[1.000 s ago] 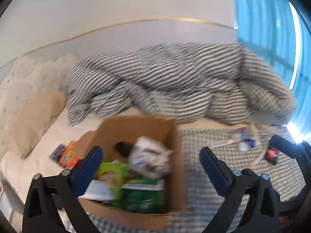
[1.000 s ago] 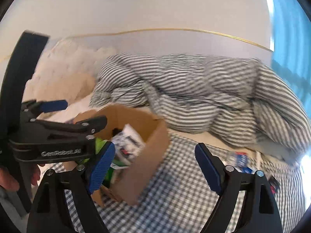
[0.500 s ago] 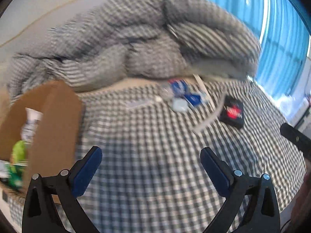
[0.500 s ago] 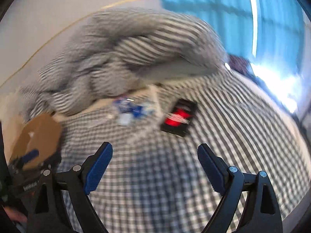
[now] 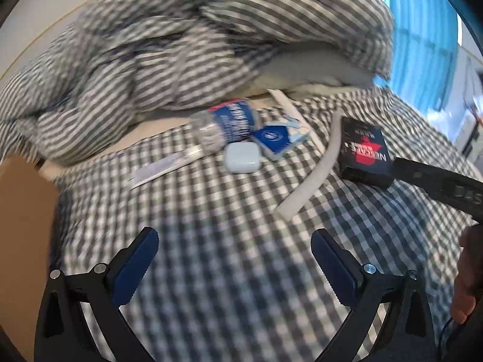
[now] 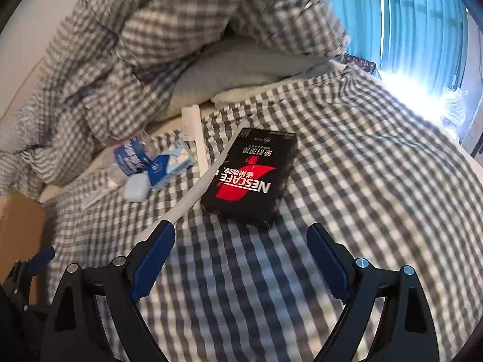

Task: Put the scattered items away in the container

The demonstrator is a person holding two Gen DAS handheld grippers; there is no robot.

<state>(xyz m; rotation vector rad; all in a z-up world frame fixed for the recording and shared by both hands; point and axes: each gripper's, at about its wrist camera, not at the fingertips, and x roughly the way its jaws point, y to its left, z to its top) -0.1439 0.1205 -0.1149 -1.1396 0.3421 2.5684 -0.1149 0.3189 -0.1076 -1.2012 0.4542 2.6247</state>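
On soft checked bedding (image 6: 347, 181) lies a flat, glossy black Nescafe box (image 6: 250, 178).

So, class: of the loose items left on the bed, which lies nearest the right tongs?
The black Nescafe box, straight ahead of the open right tongs; the earbud case, tissue pack and bottle lie farther left.

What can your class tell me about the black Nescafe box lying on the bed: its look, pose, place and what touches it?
The Nescafe box is a flat black carton, apparently cardboard, with a red shape, white NESCAFE lettering and Chinese text, all upside down from the right wrist view. It looks closed and lies flat, face up, on the checked bedsheet. A long white strip runs along its left edge, seemingly touching it. The open right claw hovers just short of it, not touching.
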